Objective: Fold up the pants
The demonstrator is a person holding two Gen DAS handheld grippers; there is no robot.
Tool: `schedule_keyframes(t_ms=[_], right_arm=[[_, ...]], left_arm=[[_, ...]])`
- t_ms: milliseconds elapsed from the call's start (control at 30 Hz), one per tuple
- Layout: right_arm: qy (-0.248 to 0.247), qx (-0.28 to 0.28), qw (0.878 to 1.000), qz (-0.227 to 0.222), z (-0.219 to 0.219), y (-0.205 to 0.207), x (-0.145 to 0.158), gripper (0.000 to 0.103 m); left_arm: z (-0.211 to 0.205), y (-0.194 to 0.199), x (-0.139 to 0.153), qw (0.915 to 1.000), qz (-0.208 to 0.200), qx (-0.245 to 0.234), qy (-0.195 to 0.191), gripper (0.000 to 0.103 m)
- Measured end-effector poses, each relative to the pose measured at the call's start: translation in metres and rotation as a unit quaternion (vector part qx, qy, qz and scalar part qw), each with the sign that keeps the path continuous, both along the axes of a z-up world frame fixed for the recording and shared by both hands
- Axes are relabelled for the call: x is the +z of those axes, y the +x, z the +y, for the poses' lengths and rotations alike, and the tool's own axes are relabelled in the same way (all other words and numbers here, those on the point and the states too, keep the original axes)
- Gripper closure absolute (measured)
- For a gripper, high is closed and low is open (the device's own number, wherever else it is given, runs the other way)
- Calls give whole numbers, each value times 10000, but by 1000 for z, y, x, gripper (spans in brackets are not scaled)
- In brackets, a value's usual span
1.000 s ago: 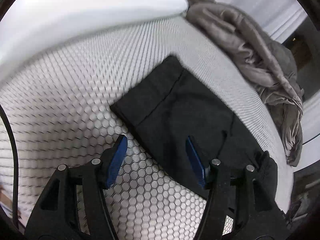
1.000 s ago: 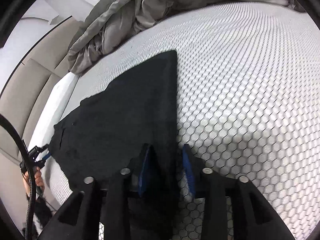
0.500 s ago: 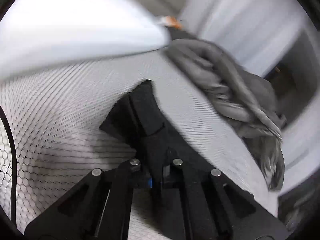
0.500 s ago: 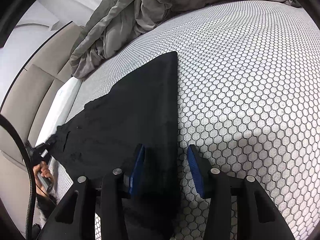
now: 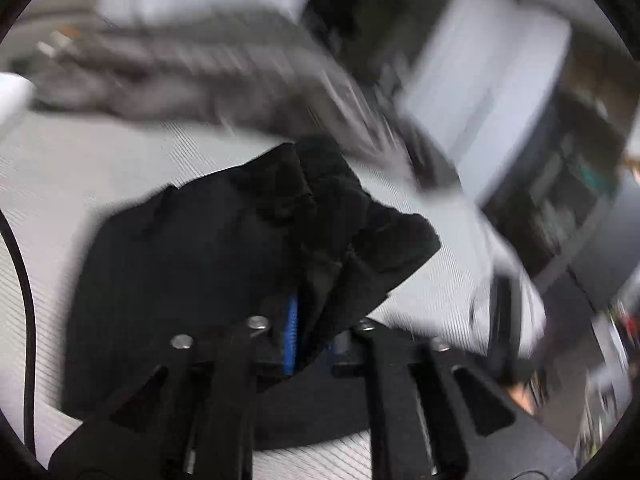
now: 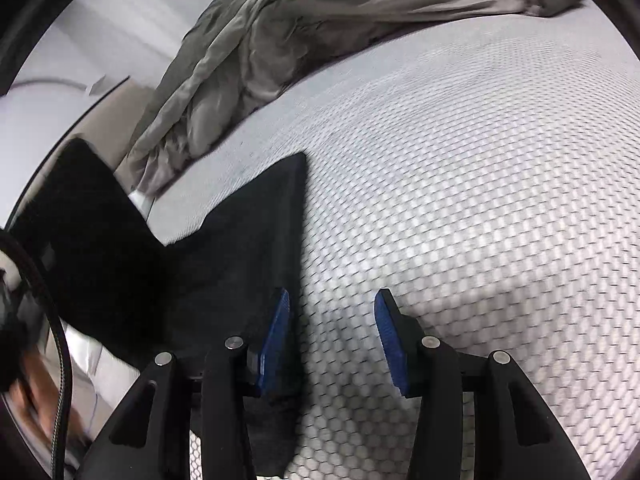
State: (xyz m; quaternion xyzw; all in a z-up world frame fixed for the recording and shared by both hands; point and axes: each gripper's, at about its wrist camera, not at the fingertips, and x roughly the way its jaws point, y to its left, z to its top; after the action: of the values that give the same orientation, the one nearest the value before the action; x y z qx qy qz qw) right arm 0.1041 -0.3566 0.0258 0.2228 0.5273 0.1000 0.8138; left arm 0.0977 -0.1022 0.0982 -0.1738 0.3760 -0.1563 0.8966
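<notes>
Since a second ago the left gripper (image 5: 310, 344) has swung away from the flat cloth and carried a bunch of the black pants (image 5: 224, 248) up with it, so its view is now smeared with motion and tipped toward the room beyond the bed. A thick fold of the dark fabric sits between its blue pads (image 5: 291, 336); the jaws are easing apart, yet the cloth is still pinched there. The rest of the pants hangs and drapes down onto the mattress cover (image 5: 80, 168).

The right gripper (image 6: 331, 338) has barely shifted. Its fingers stand parted with nothing between them, the left pad (image 6: 276, 336) over the straight edge of the pants (image 6: 248, 248), the other above the honeycomb-patterned mattress cover (image 6: 460, 208). In this view the far part of the pants rises in a dark flap at the left.

A crumpled grey blanket (image 6: 280, 36) lies heaped along the far side of the bed. I see no container, and no label or writing I can read.
</notes>
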Motion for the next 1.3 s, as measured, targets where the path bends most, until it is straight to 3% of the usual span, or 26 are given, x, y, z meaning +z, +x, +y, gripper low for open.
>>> schedule_keyframes(t_ms=[33,100,133,167,300,433,567,667,767,867,1067,1233,1267,1300], right_arm=[[15,-110,9999,7,-6,0,0,58],[24,-226,9997,30,-12,0,-1,58],[25,-253,9997,53,-13,0,-3,58],[12,-239,9997,79,-12,1,-3,58],[-39,-78,9999,80,-4,2,-3,58],[269,218,9994,-79,13,6,2,58],[872,671,9937,-227,32,5,6,58],[1017,871,9909,-173,46,8,2,58],[1206,831,9892,-25,53,13,-5,58],[1592,860,9833,-171,56,16,1,58],[2100,1083,9705,-477,62,13,20,58],[1354,1295,9823,-28,80,16,1,58],[1271,1327,9830,32,82,16,-3,69],[1187,1325,9840,65,85,17,-7,89]], left_arm=[[-27,4,-26,9980,394,-471,159,79],[-71,6,-78,9803,1201,-1429,647,70],[-81,3,-93,9751,1245,-1576,942,69],[-83,-4,-95,9769,1082,-1544,1003,69],[-63,-13,-72,9793,769,-1775,596,66],[-18,-24,-38,9919,161,-1204,379,37],[36,5,-36,9984,21,-205,530,37],[83,23,-58,9963,339,537,575,37],[124,29,-85,9917,776,993,264,37],[154,18,-94,9902,834,1108,178,37],[161,14,-90,9909,727,1052,414,37],[145,6,-73,9915,714,884,632,37],[143,6,-73,9913,706,863,698,37],[141,7,-73,9911,698,860,743,37]])
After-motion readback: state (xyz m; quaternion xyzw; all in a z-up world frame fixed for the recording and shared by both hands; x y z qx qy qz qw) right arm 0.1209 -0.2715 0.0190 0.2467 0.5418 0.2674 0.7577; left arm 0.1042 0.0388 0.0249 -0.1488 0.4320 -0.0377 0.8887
